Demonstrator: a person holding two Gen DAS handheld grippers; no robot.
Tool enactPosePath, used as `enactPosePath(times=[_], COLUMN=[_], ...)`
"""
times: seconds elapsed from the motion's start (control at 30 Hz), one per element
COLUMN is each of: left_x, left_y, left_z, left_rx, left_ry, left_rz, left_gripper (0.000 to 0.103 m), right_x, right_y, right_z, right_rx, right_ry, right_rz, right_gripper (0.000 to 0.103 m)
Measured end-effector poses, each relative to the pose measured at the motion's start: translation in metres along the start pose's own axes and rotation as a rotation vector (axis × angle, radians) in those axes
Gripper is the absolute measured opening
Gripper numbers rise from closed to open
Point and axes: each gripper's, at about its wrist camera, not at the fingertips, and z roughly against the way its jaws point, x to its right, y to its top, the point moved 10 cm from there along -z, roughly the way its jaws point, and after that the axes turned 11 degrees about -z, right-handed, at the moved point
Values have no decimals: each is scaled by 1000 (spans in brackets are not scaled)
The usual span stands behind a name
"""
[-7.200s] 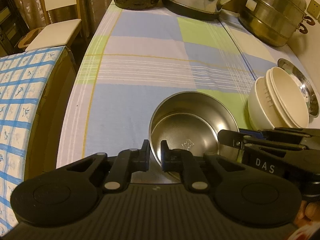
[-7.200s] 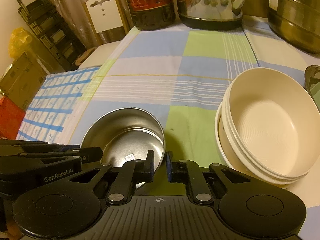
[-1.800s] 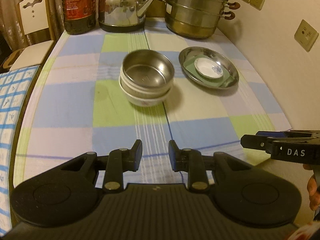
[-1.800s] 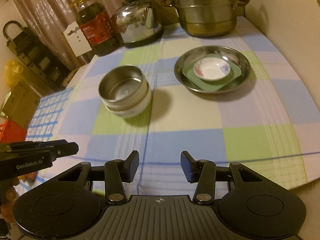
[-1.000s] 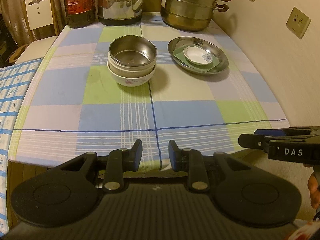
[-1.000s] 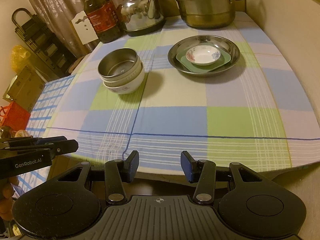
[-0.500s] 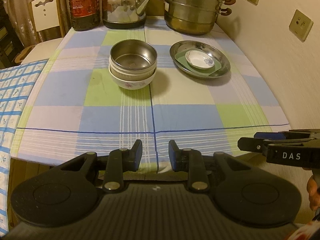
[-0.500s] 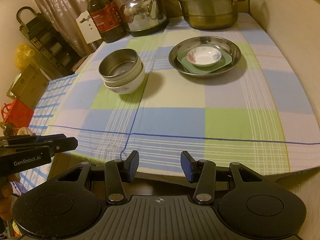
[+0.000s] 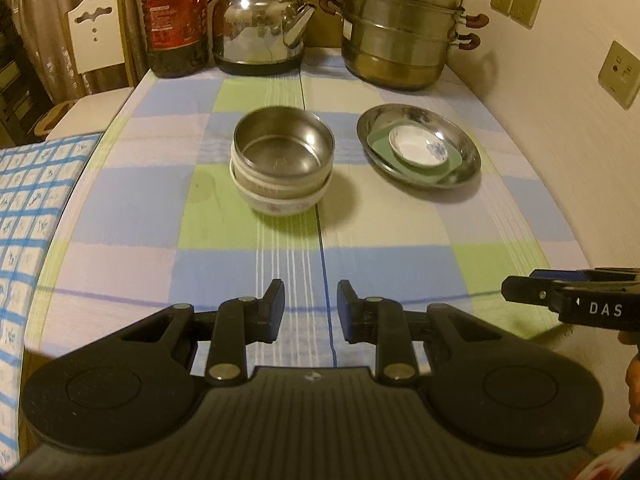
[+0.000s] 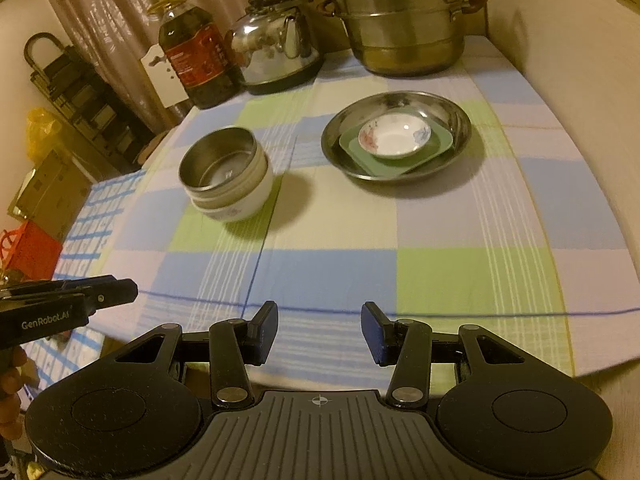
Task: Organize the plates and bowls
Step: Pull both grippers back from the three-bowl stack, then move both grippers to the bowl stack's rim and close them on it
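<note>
The near half of the checked tablecloth (image 9: 400,256) lies bare, giving open passage from the front edge. Mid-table, the bowl stack (image 9: 282,160) and the steel plate (image 9: 418,146) stand apart with a clear lane between them. The oil bottle (image 9: 174,16), kettle (image 9: 260,28) and steamer pot (image 9: 402,28) block the rear; the wall (image 9: 560,128) bounds the right side.

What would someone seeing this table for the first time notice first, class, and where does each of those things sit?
The stack of bowls with a steel bowl on top sits mid-table. Beside it, toward the wall, a steel plate holds a green plate and a small white dish. Along the far edge stand an oil bottle, a kettle and a big steamer pot.
</note>
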Motion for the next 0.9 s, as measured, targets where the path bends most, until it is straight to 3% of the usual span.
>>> enactPosePath(times=[0.47,0.9], left_x=[-59,-100], left_y=[57,97], left_z=[-51,-107], left_rx=[22,0], left_ry=[-25,-37], left_rz=[-4,16], left_gripper=[25,25], right_x=[-32,-73], right_y=[52,103], right_z=[-65,-131], right_rx=[-4,43], right_ry=[0,105], right_rz=[-12,-45], right_gripper=[47,47])
